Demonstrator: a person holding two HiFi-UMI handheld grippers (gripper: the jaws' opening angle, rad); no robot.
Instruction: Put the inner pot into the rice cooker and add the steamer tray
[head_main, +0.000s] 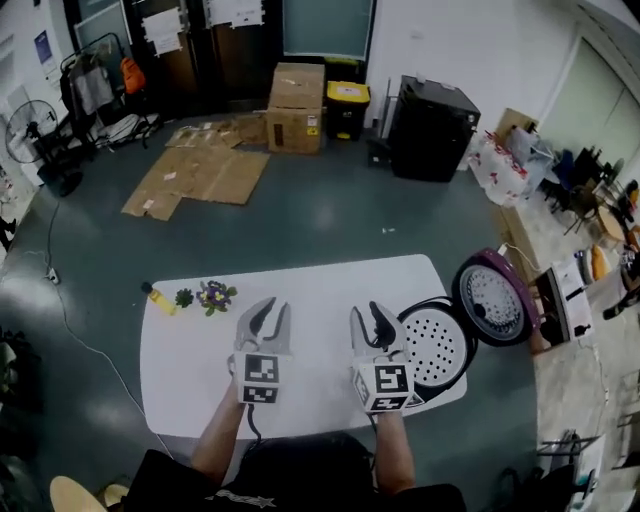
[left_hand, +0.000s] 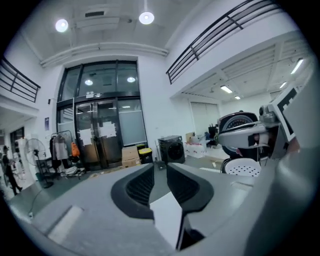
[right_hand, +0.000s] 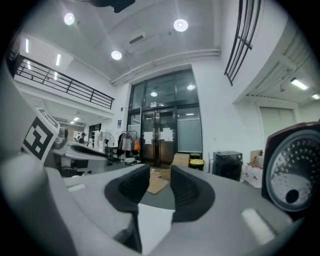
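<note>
The rice cooker (head_main: 447, 378) stands at the right end of the white table (head_main: 190, 360), its purple-rimmed lid (head_main: 497, 298) swung open to the right. A white perforated steamer tray (head_main: 432, 346) lies in its mouth and hides whatever is below it. My left gripper (head_main: 263, 312) and right gripper (head_main: 372, 318) hover side by side over the table's middle, pointing away from me. Each is open with a narrow gap and nothing between the jaws. The left gripper (left_hand: 160, 170) sees the tray (left_hand: 243, 167) at its right. The right gripper (right_hand: 160, 172) sees the lid (right_hand: 295, 170).
A yellow bottle (head_main: 158, 298) and a small bunch of flowers (head_main: 215, 295) lie at the table's far left corner. On the floor beyond are flattened cardboard (head_main: 200, 170), stacked boxes (head_main: 296, 107), a black cabinet (head_main: 432, 128) and a fan (head_main: 25, 135).
</note>
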